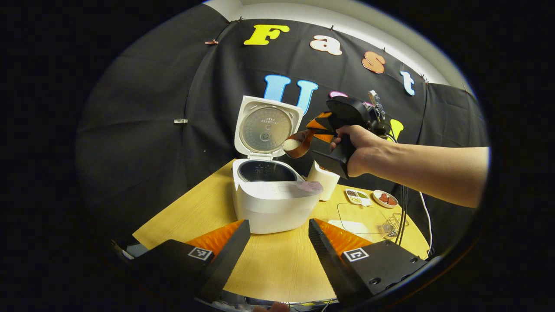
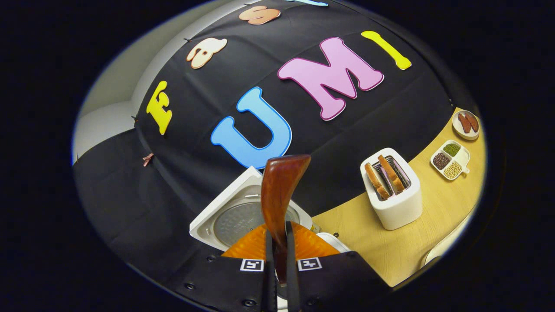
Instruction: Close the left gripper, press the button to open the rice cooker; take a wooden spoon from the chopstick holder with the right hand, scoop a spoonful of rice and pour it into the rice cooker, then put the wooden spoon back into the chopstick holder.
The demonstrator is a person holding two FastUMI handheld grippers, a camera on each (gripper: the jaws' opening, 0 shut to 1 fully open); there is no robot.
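**Rice-laden spoon held above the open cooker**

Fingers of your right gripper [image 2: 277, 255] are clamped together on the handle of the wooden spoon [image 2: 279, 190], which stands up between them in the right gripper view. In the left gripper view, your right hand [image 1: 362, 149] holds that gripper up beside the raised lid [image 1: 266, 128] of the rice cooker [image 1: 273, 203], and the spoon's bowl carries a heap of white rice [image 1: 291, 144] just above and to the side of the open pot. Your left gripper [image 1: 277, 251] hangs low over the desk [image 1: 277, 264], its fingers spread apart and holding nothing, facing the cooker's front. A white toaster [image 2: 392, 190] with two slices stands on the desk near a divided dish [image 2: 450, 159].
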